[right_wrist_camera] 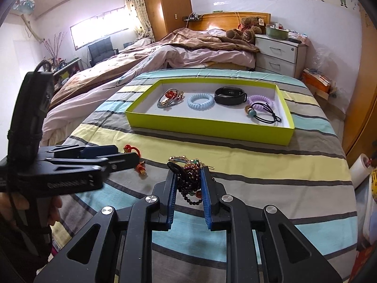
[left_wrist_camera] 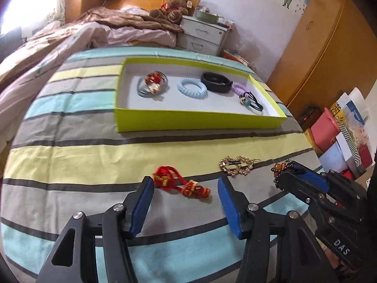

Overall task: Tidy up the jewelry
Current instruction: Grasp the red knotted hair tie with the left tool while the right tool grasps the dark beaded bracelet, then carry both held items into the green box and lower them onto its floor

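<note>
Your right gripper [right_wrist_camera: 188, 184] clamps the dark bead bracelet [right_wrist_camera: 189, 181]; its loops dangle and could snag. Your left gripper [left_wrist_camera: 185, 188] gapes over the red knotted cord [left_wrist_camera: 181, 184], empty.

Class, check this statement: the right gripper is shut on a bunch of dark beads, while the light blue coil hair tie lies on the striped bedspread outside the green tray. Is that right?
Not quite. The light blue coil hair tie lies inside the green tray, not on the striped bedspread. The right wrist view shows it, and also the right gripper shut on the dark beads.
</note>
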Motion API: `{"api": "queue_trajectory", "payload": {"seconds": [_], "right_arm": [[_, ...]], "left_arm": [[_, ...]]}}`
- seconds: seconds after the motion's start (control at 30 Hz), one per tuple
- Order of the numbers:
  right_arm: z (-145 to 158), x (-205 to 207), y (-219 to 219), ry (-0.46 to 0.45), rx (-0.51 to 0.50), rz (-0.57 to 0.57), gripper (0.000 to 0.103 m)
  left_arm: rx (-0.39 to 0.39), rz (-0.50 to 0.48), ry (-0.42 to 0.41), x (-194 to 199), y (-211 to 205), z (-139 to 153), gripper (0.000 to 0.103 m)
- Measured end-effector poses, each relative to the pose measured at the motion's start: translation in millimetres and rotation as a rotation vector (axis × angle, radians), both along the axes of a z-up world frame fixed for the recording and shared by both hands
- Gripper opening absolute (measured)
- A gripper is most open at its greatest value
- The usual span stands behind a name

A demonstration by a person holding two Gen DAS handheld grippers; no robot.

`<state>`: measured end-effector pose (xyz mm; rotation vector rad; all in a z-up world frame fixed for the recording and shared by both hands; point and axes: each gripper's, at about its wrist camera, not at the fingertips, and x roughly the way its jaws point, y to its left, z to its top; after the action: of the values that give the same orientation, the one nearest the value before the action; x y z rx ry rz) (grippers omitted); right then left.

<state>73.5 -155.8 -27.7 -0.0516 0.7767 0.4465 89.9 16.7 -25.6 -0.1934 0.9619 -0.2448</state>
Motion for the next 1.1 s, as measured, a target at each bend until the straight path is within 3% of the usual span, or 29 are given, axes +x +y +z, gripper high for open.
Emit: {"api": "queue_trajectory", "payload": {"seconds": [0.43, 0.63, 0.87, 1.1], "right_arm": [[-4.2, 3.3, -5.8, 0.013, 0.026, 0.008, 0.020], [-3.7, 4.2, -8.0, 0.013, 0.038, 0.007, 0.020], [-3.6, 4.8, -8.5, 0.014, 0.039, 0.007, 0.020], [-3.8, 5.6, -8.2, 0.015, 0.037, 0.007, 0.020]], "left_arm": [[0.137, 0.032, -0.012, 0.7, -19.0, -6.5, 0.056], [0.193, 0.044, -0.021, -3.7, -17.3, -6.7, 0.041], [0.193, 0.067, -0.024, -5.3, -6.3, -6.2, 0.011], [0.144, 0.066, -0.030, -9.3, 2.3, -5.2, 0.010]]}}
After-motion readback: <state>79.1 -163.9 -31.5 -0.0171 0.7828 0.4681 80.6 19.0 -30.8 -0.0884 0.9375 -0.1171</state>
